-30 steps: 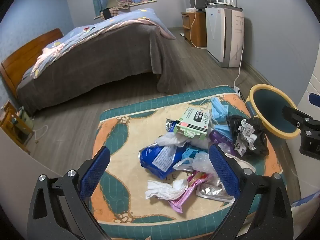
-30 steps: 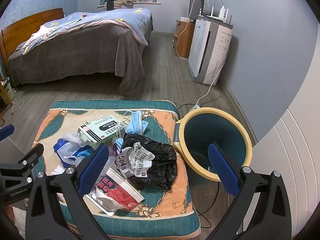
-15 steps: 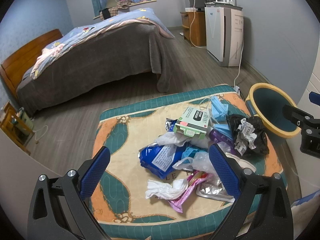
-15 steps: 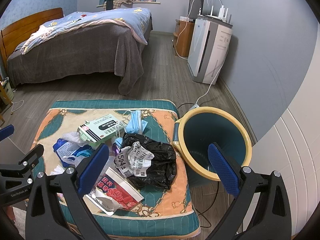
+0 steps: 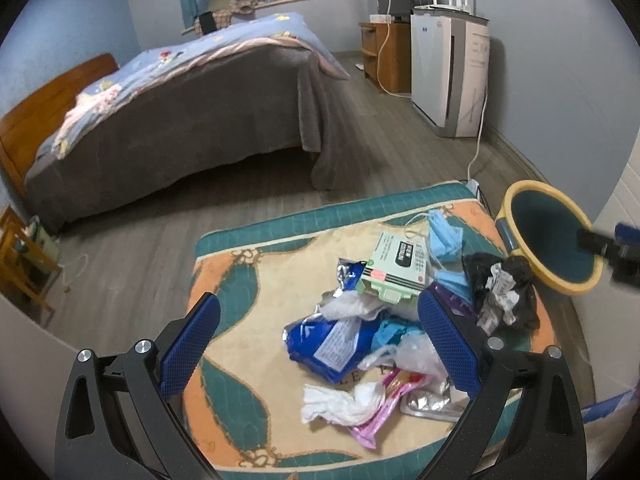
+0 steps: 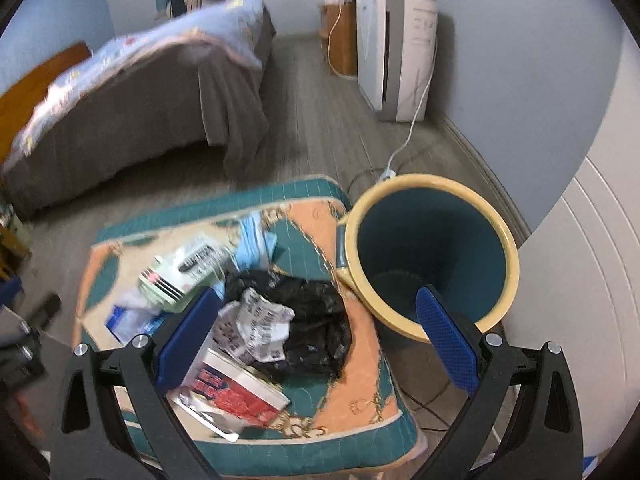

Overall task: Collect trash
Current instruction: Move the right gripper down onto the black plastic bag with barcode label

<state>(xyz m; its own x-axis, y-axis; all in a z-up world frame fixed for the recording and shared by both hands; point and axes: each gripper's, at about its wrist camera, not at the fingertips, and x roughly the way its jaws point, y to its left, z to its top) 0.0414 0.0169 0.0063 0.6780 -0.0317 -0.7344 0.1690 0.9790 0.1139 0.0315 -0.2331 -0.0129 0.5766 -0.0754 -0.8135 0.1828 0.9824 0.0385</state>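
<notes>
A pile of trash lies on a patterned cushion (image 5: pixel 240 280): a green box (image 5: pixel 394 268), blue masks (image 5: pixel 444 236), a black bag (image 5: pixel 504 292) with crumpled paper, a blue wrapper (image 5: pixel 320 344), white tissue (image 5: pixel 340 402) and a pink wrapper (image 5: pixel 384 408). A teal bin with a yellow rim (image 6: pixel 432 256) stands right of the cushion. My left gripper (image 5: pixel 320 344) is open and empty above the pile's near side. My right gripper (image 6: pixel 316 336) is open and empty above the black bag (image 6: pixel 316 320) and a red-and-white packet (image 6: pixel 236 392).
A bed with a grey cover (image 5: pixel 180 128) stands across the wood floor at the back left. A white air purifier (image 5: pixel 448 72) and a wooden cabinet (image 5: pixel 384 56) stand along the right wall, with a cable running down to a power strip near the bin.
My right gripper has swung toward the pile, so the black bag now sits between its fingers; its view is blurred by motion. My left gripper has barely moved.
</notes>
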